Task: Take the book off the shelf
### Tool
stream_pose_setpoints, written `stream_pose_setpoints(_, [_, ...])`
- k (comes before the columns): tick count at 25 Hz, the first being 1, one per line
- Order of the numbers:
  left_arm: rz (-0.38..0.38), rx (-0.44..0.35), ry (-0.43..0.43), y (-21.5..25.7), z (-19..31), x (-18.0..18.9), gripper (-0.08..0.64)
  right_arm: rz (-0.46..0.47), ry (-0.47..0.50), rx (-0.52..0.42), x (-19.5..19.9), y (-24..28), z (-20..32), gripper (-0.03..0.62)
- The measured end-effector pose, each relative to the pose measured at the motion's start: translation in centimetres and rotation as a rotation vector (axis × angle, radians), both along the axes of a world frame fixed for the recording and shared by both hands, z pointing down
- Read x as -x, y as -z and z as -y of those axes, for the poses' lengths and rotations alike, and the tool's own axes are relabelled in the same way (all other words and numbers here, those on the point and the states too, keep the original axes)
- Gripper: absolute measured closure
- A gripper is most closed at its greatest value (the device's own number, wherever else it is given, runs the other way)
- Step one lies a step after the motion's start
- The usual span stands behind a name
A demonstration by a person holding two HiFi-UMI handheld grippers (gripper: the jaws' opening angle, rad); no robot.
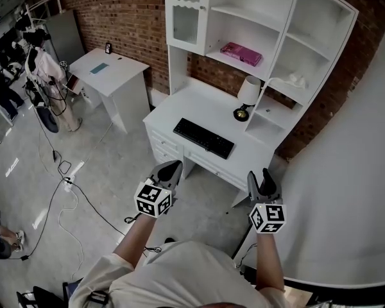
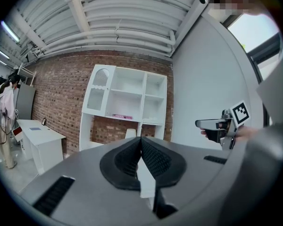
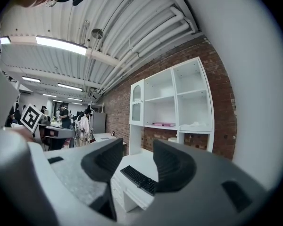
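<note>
We see a white desk [image 1: 179, 104] against a brick wall [image 1: 122, 8], with a black keyboard [image 1: 203, 138] lying flat near its front edge. Behind the keyboard, toward the right, stands a small lamp [image 1: 247, 97] with a white shade on a dark base. To the left, apart from the desk, is a white side table [image 1: 125, 76] bearing a flat blue item [image 1: 99, 68] and a small dark object [image 1: 108, 47] at its back edge. Cables [image 1: 70, 194] trail over the grey floor [image 1: 19, 178]. At far left stands a person in white [image 1: 42, 69]. A curved white wall [image 1: 346, 191] fills the right.
</note>
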State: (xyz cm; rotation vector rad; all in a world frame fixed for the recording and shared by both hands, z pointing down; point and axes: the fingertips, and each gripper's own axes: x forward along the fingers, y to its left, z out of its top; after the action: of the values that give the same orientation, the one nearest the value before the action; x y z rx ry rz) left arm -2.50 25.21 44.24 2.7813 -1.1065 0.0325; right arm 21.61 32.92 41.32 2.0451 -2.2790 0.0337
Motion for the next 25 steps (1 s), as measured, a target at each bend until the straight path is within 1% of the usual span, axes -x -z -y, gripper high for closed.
stream_pose_setpoints(10, [-0.002,0.010,-0.021,-0.4,0.6,2.8,0.566,0.000,-0.030,0.021,2.7,-0.5,0.3,0.407])
stream_pose_setpoints(20, [0.006,0.027,-0.056,-1.6,1.2,7.4,0.566,0.000,-0.077,0.030,7.0,-1.3,0.1,0.407])
stream_pose_setpoints(25, [0.005,0.030,-0.073,-2.0,1.6,8.7,0.566,-0.006,-0.088,0.031,8.5,-1.5,0.1,0.407])
